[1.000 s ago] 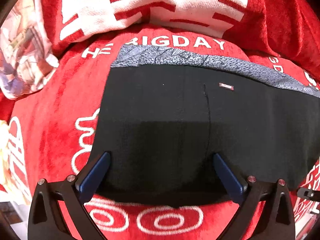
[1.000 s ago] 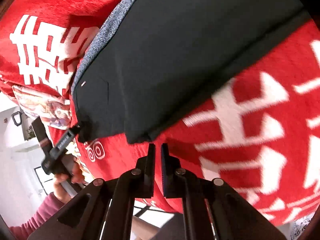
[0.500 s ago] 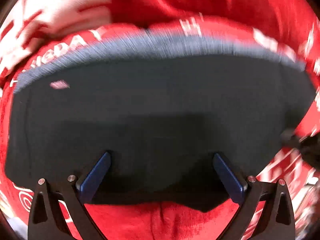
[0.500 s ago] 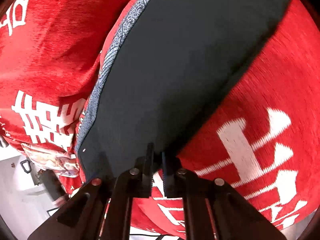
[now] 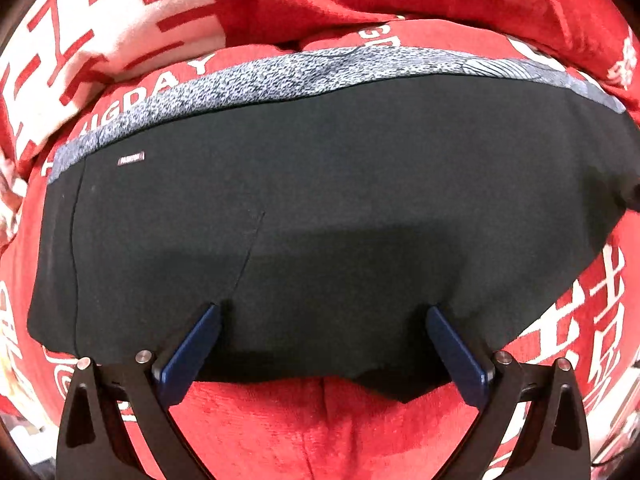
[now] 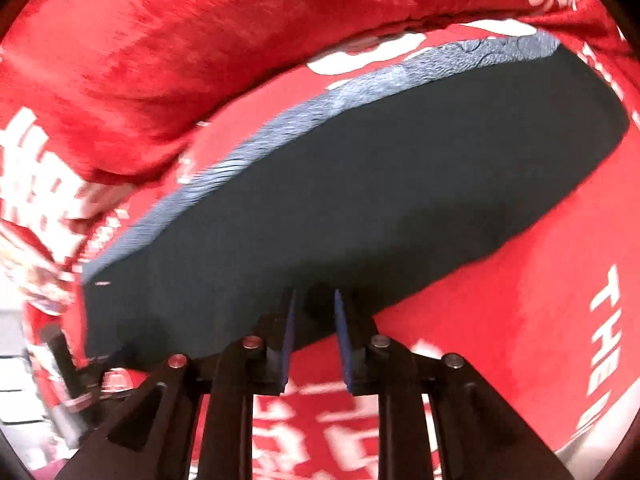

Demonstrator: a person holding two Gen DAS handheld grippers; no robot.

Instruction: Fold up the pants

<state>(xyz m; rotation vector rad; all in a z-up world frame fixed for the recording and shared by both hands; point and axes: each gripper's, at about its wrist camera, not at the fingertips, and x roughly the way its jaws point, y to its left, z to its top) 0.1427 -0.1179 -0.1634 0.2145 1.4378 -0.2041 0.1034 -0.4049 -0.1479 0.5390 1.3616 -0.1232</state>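
On the red blanket point(image 5: 320, 432), your folded pants point(image 5: 320, 220) lie flat. Your right claw point(image 6: 314, 308) has just been parting, nothing gripped; your left claw point(image 5: 322, 324) gapes wide above, so this fold looks finished.

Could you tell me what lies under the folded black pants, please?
The folded black pants lie on a red plush blanket with white lettering. What the blanket covers cannot be seen.

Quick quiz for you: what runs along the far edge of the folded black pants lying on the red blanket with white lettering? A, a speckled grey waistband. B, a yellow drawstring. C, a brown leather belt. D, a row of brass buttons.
A: a speckled grey waistband borders the far edge of the folded black pants, which lie flat on the red blanket with white lettering.
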